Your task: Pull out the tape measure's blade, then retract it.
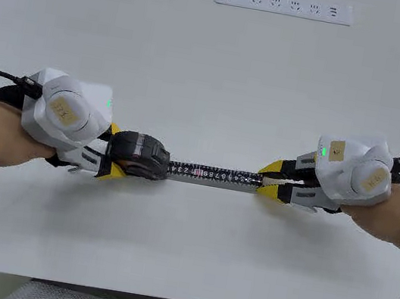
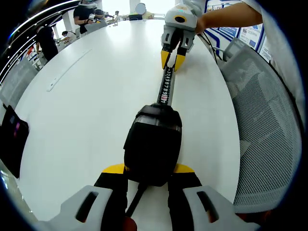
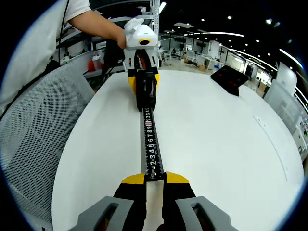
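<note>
Black plastic tape measure case (image 1: 140, 155) sits low over the white tabletop (image 1: 221, 69), near its front edge; contact with the surface cannot be determined. The left gripper (image 1: 115, 152) is clamped on the case, one yellow-tipped jaw on each side. The dark numbered blade (image 1: 215, 174) is drawn out, running straight to the right gripper (image 1: 265, 180), whose jaws are closed on the blade's free end. A white power strip (image 1: 284, 4) lies at the far edge, well apart.
</note>
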`<state>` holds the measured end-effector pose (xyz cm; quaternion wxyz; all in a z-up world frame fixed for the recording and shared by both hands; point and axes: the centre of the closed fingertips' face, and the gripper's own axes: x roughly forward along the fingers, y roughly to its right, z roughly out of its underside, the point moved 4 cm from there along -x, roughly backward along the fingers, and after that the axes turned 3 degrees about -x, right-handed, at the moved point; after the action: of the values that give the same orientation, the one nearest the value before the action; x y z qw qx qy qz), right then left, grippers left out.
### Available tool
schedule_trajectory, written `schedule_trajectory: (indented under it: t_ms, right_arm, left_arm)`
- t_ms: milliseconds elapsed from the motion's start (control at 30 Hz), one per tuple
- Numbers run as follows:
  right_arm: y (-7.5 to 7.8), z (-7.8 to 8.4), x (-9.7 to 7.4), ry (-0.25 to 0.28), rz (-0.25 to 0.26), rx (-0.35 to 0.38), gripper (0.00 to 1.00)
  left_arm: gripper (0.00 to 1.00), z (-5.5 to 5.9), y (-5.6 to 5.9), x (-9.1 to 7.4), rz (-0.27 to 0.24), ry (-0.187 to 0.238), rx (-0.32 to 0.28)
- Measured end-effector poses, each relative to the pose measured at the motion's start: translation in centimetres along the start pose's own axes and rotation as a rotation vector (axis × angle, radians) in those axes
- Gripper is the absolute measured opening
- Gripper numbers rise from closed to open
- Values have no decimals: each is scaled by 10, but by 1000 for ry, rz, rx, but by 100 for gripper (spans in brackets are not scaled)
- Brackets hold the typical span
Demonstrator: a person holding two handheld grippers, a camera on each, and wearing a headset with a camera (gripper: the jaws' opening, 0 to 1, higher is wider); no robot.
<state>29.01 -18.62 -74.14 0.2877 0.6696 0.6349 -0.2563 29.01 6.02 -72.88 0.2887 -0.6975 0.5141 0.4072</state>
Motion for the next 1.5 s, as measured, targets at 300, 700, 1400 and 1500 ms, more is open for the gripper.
schedule_trajectory:
  t_ms: [300, 700, 1400, 1500]
  right_arm:
    - [-1, 7, -5, -7, 6, 8, 7]
    - [-3, 14, -13, -23, 12, 15, 7]
    - [-3, 30, -30, -52, 22, 31, 7]
    - [-3, 33, -32, -57, 24, 34, 7]
  left_arm:
    - [27, 0, 0, 1, 1, -4, 3]
    - [27, -1, 0, 1, 0, -5, 3]
    - [27, -1, -1, 1, 0, -6, 5]
    - [27, -1, -1, 1, 0, -6, 5]
